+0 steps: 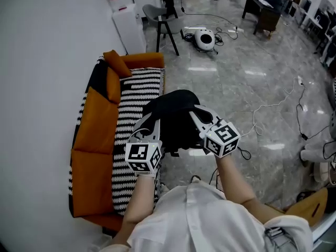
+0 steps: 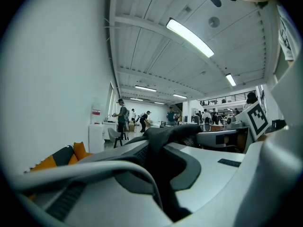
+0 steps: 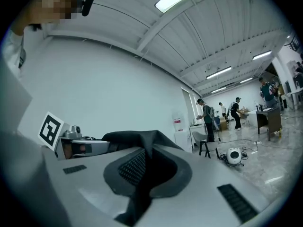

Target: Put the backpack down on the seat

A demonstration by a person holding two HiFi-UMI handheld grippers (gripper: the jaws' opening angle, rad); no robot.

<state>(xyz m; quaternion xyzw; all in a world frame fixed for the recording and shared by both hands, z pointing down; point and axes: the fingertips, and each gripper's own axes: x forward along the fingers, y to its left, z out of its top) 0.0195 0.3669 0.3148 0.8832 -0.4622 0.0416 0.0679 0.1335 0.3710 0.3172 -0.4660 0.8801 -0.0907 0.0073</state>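
Pinching its black fabric, my left gripper [image 1: 150, 136] and right gripper [image 1: 201, 122] are holding the backpack [image 1: 176, 117] aloft; next, I reckon, it needs lowering toward nine o'clock onto the striped seat [image 1: 137, 96].

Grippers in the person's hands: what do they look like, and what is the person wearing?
Both the left gripper and the right gripper are pale grey plastic, with broad jaws edged in dark grey. Each carries a white cube printed with black square markers. The person wears a white short-sleeved shirt.
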